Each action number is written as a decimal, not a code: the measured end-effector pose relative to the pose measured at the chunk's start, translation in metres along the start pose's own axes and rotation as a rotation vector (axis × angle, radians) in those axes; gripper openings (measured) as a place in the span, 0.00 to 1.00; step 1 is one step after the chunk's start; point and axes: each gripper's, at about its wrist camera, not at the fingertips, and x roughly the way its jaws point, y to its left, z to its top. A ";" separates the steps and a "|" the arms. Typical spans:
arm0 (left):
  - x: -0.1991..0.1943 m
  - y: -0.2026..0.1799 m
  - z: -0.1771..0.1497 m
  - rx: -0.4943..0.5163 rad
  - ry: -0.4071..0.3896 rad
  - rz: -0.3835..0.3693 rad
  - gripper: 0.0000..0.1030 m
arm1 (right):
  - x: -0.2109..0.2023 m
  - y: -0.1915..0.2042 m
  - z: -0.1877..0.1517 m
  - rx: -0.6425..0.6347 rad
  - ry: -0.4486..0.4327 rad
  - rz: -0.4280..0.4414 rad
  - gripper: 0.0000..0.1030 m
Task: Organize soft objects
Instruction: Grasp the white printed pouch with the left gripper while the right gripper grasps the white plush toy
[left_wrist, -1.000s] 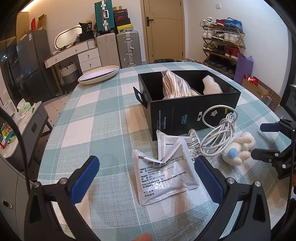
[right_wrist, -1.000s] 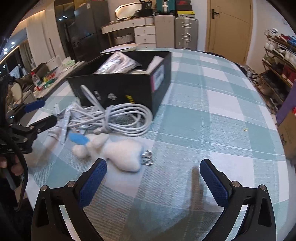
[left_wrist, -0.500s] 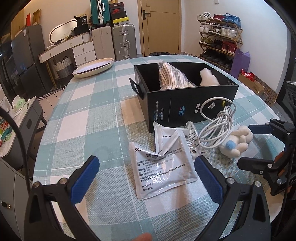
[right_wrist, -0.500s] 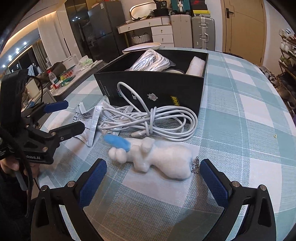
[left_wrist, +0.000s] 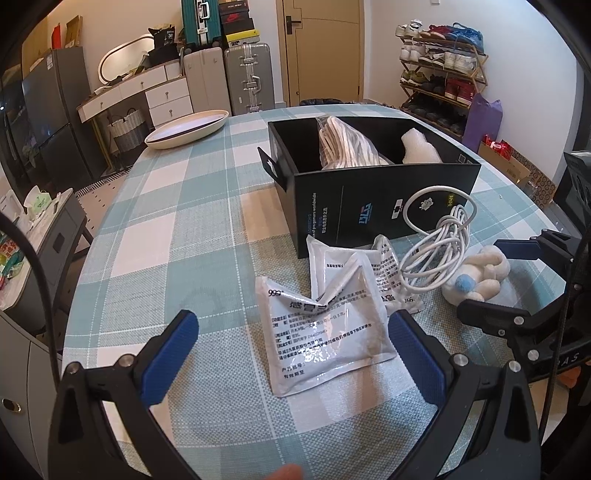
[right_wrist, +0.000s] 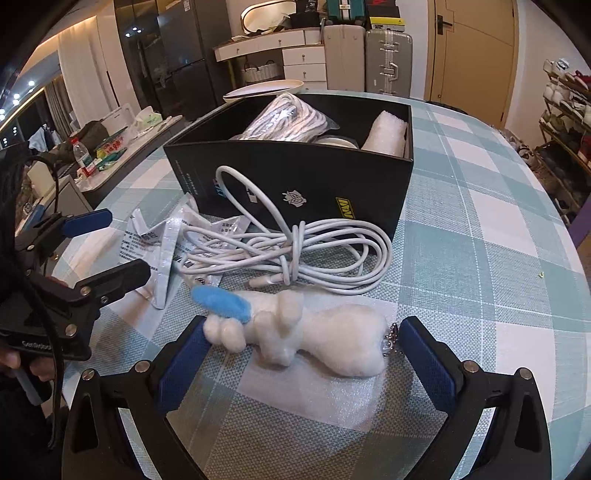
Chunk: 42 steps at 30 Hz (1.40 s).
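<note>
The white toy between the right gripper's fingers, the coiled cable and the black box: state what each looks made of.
White toy: plush, fuzzy matte pile, with a blue fleecy patch and a small metal ball chain at one end.
Coiled cable: smooth white plastic or rubber sheath, slightly glossy.
Black box: printed cardboard, matte, with thin straight walls and sharp folded edges.
Right gripper: open around the toy.

Crowded strip in front of the box

The black cardboard box (right_wrist: 295, 184) walls off the far side; a coiled white cable (right_wrist: 295, 251) and crinkled silver foil sachets (left_wrist: 325, 325) (overlapping) crowd the checked tablecloth (left_wrist: 177, 221), bare leftward.
</note>
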 end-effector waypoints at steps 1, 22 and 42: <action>0.000 0.000 0.000 0.000 0.001 0.000 1.00 | -0.001 -0.001 -0.001 0.000 -0.006 -0.005 0.99; 0.010 0.003 0.000 -0.096 0.064 -0.060 1.00 | -0.024 -0.018 -0.010 -0.036 -0.085 0.023 0.86; 0.022 -0.005 -0.002 -0.082 0.147 0.015 1.00 | -0.028 -0.017 -0.010 -0.044 -0.095 0.025 0.86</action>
